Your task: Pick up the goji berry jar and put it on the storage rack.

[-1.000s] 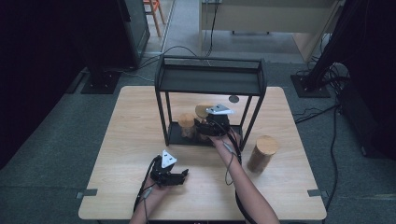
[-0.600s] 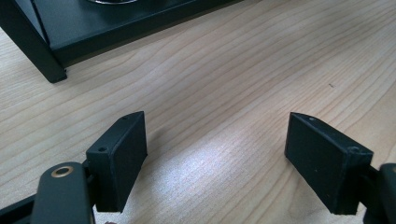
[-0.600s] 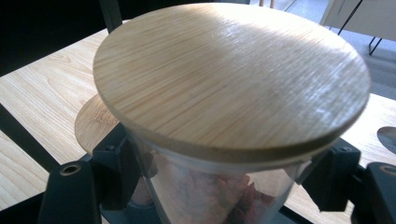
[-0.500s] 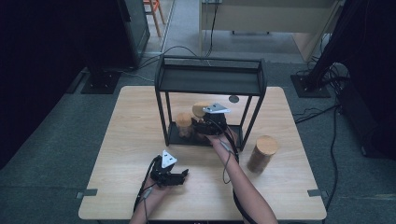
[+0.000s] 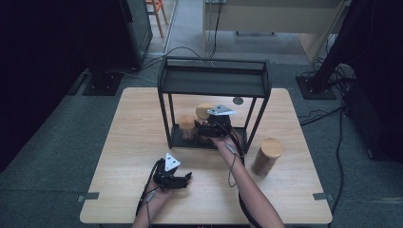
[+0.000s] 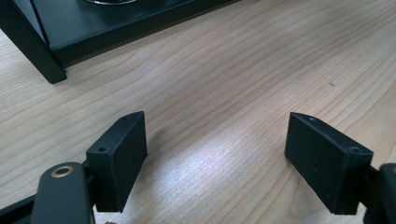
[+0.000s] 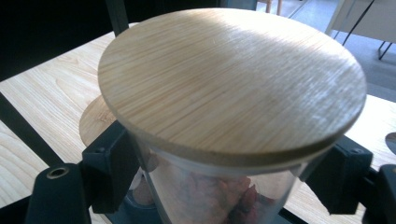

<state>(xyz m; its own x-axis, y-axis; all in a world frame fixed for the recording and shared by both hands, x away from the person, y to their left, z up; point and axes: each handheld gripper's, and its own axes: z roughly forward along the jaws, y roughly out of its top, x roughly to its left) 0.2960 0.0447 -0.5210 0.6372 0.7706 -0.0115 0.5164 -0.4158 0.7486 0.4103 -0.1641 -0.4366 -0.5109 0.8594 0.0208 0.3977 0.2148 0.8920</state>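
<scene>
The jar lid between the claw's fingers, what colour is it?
Light tan wood with fine straight grain lines. The lid shows best in the right gripper view.

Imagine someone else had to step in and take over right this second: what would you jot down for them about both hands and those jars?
Right gripper: inside the black shelf frame, jaws on either side of a glass jar with a wooden lid, just under the lid. It looks gripped, contents reddish-brown.
Left gripper: open, holds nothing, low over the table in front of the frame.
A second lidded jar stands on the frame's bottom shelf beside the held one.
A third jar stands on the table, right of the frame.
Likely left: set the held jar down and let go, then probably fetch the third jar.
</scene>
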